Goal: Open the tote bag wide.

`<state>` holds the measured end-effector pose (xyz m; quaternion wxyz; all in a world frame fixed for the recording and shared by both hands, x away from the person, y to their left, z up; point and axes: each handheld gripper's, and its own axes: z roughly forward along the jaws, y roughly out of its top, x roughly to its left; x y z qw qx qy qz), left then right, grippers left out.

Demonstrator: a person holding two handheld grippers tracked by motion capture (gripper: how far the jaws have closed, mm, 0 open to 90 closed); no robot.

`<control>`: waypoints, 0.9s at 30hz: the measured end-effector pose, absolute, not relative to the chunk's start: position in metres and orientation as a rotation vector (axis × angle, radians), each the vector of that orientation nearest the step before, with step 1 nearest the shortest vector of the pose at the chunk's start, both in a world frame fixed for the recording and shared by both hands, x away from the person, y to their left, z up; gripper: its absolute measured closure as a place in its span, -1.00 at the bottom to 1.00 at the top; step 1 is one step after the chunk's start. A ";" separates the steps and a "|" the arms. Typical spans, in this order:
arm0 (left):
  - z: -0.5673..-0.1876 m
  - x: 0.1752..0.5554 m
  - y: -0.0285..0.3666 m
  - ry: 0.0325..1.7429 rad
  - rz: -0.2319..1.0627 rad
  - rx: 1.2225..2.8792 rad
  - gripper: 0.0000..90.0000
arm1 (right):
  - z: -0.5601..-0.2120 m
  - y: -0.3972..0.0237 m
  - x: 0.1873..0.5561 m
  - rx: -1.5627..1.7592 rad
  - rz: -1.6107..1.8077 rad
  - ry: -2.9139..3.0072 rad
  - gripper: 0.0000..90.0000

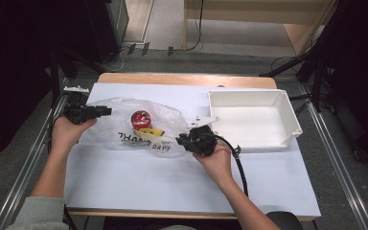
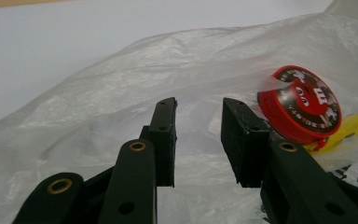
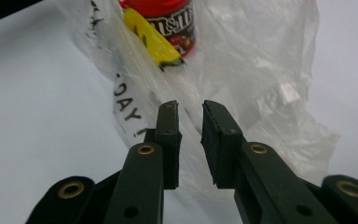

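A clear plastic bag (image 1: 124, 120) with black print lies on the white sheet, left of the middle. Inside it stands a red round candy tub (image 1: 140, 118) with a yellow packet (image 1: 151, 132) beside it. My left gripper (image 1: 106, 111) is at the bag's left edge. It is open, its jaws apart over the film (image 2: 121, 88), with the tub (image 2: 303, 105) to their right. My right gripper (image 1: 178, 140) is at the bag's right corner. It is open by a narrow gap (image 3: 189, 106), and bag film (image 3: 261, 70) lies between and beyond the jaws. The tub (image 3: 168, 18) and the packet (image 3: 151, 39) lie ahead.
An empty white tray (image 1: 287, 112) stands at the right of the table, close behind my right hand. A small white part (image 1: 78, 88) lies by the table's far left corner. Metal rails (image 1: 28, 158) run along both sides of the table.
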<state>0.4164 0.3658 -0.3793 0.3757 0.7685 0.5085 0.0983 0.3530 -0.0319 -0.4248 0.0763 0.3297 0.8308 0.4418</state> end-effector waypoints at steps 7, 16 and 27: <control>-0.376 0.405 0.339 1.228 0.293 2.039 0.93 | -0.407 -0.017 0.353 0.919 1.376 2.514 0.93; -0.383 0.401 0.325 1.208 0.268 2.016 1.00 | -0.390 0.004 0.378 0.902 1.415 2.512 0.99; -0.390 0.405 0.315 1.205 0.265 2.027 1.00 | -0.381 0.026 0.412 0.932 1.411 2.504 1.00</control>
